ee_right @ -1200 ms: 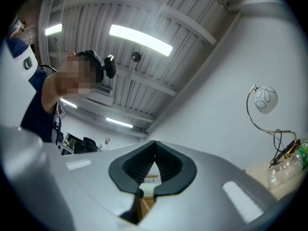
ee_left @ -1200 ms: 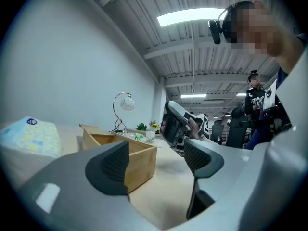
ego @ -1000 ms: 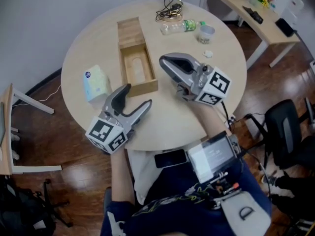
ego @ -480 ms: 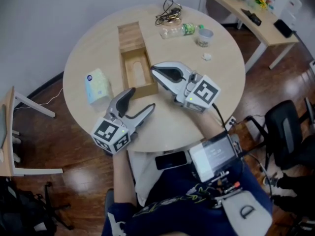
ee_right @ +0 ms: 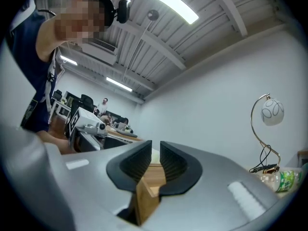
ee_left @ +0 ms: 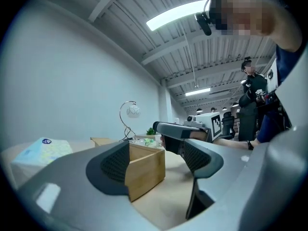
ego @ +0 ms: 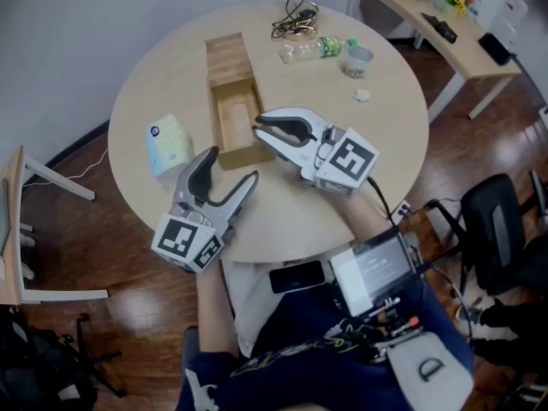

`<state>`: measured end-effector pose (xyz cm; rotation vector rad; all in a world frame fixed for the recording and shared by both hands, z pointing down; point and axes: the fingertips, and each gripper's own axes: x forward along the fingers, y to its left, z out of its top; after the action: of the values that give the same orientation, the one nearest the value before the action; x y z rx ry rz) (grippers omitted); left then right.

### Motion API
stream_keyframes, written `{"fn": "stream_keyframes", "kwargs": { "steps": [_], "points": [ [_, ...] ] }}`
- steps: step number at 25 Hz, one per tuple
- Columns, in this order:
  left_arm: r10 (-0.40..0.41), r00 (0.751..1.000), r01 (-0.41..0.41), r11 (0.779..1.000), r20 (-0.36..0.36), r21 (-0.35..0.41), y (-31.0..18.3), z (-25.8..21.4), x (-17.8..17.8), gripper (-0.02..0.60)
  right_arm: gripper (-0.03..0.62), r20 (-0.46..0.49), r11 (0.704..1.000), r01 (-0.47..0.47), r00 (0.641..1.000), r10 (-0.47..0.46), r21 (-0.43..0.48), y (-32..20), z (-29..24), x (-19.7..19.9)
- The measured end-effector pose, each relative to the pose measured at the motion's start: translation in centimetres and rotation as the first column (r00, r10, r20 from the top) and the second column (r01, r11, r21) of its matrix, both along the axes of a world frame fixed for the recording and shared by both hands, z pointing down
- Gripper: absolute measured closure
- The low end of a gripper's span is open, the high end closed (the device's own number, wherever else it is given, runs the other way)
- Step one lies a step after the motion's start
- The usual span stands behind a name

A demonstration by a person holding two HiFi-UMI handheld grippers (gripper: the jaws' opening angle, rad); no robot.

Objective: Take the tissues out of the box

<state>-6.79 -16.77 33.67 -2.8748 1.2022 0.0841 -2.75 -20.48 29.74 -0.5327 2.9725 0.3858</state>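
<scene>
Here, tissue pack (ego: 168,144) beside wide-open empty left tongs (ego: 233,166), right tongs (ego: 257,128) just parting, box (ego: 244,153) corner between

Head view looks steeply down; gripper views look level, close (both share the box (ee_left: 147,170)).

No legible text anywhere. Only signs: black-and-white square marker patterns on the left cube (ego: 187,240) of the left gripper (ego: 231,166) and the right cube (ego: 347,161) of the right gripper (ego: 257,128), no letters or digits. Tissue pack (ego: 167,144): small dark-blue round logo, print too small to read. Bottle (ego: 317,48): green label, unreadable. Screen (ego: 372,272) at the person's waist: nothing legible.
</scene>
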Motion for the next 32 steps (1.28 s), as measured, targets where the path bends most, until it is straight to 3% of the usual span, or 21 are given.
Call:
{"fn": "stream_keyframes", "kwargs": {
  "steps": [4,9,12,17,27,32],
  "points": [
    [0.006,1.000,-0.005,0.999,0.021,-0.044,-0.5,0.8,0.3,0.221,0.591,-0.008,1.000,-0.016,1.000,0.016,-0.001,-0.1,0.2,-0.1],
    [0.002,1.000,-0.002,1.000,0.011,-0.020,-0.4,0.4,0.1,0.221,0.592,-0.001,0.999,0.005,1.000,-0.005,-0.034,0.0,0.3,-0.5],
    [-0.001,1.000,0.001,1.000,0.006,-0.011,-0.3,0.3,0.0,0.221,0.508,-0.011,0.998,0.044,0.999,-0.045,-0.054,0.5,0.5,-1.0],
    [-0.001,1.000,0.001,1.000,0.012,-0.020,-0.4,0.3,0.1,0.221,0.508,-0.037,0.999,0.049,0.998,-0.049,-0.018,0.9,0.6,-1.4],
    [-0.001,1.000,0.001,1.000,0.009,-0.019,-0.4,0.3,0.1,0.221,0.516,-0.059,0.999,0.047,0.997,-0.048,-0.014,0.9,0.7,-1.3],
    [0.001,1.000,-0.001,1.000,0.011,-0.020,-0.4,0.3,0.1,0.221,0.557,-0.070,0.999,0.038,0.997,-0.039,-0.021,0.9,1.0,-1.4]
  ]
}}
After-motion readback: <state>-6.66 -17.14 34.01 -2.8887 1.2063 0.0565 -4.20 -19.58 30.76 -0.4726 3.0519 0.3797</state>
